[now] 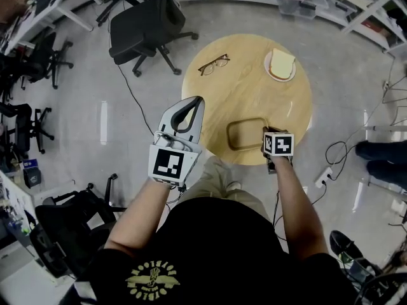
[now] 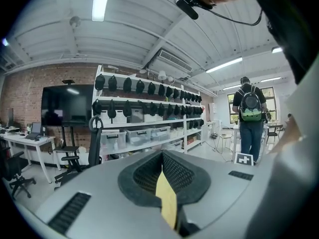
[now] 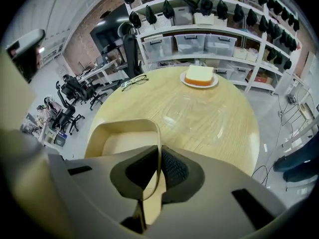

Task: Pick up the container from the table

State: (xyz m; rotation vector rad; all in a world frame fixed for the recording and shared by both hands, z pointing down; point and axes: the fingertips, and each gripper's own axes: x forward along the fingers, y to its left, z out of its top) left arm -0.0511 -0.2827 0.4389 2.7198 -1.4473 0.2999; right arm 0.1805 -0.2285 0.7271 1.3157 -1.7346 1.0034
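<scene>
A tan rectangular container (image 1: pixel 236 124) sits near the front edge of the round wooden table (image 1: pixel 254 94). My right gripper (image 1: pixel 267 134) points steeply down at the container's right wall, its marker cube hiding the jaws in the head view. In the right gripper view the thin wall of the container (image 3: pixel 124 133) runs between the two dark pads, and the right gripper (image 3: pixel 159 156) is shut on it. My left gripper (image 1: pixel 198 101) hangs off the table to the left, over the floor, its jaws together with nothing in them. The left gripper (image 2: pixel 162 159) faces the room, about level.
Glasses (image 1: pixel 213 63) lie at the table's far left and a plate with a bread slice (image 1: pixel 280 65) at its far right. A black office chair (image 1: pixel 143 27) stands beyond the table. Cables run across the floor. A person with a backpack (image 2: pixel 250 118) stands by shelves.
</scene>
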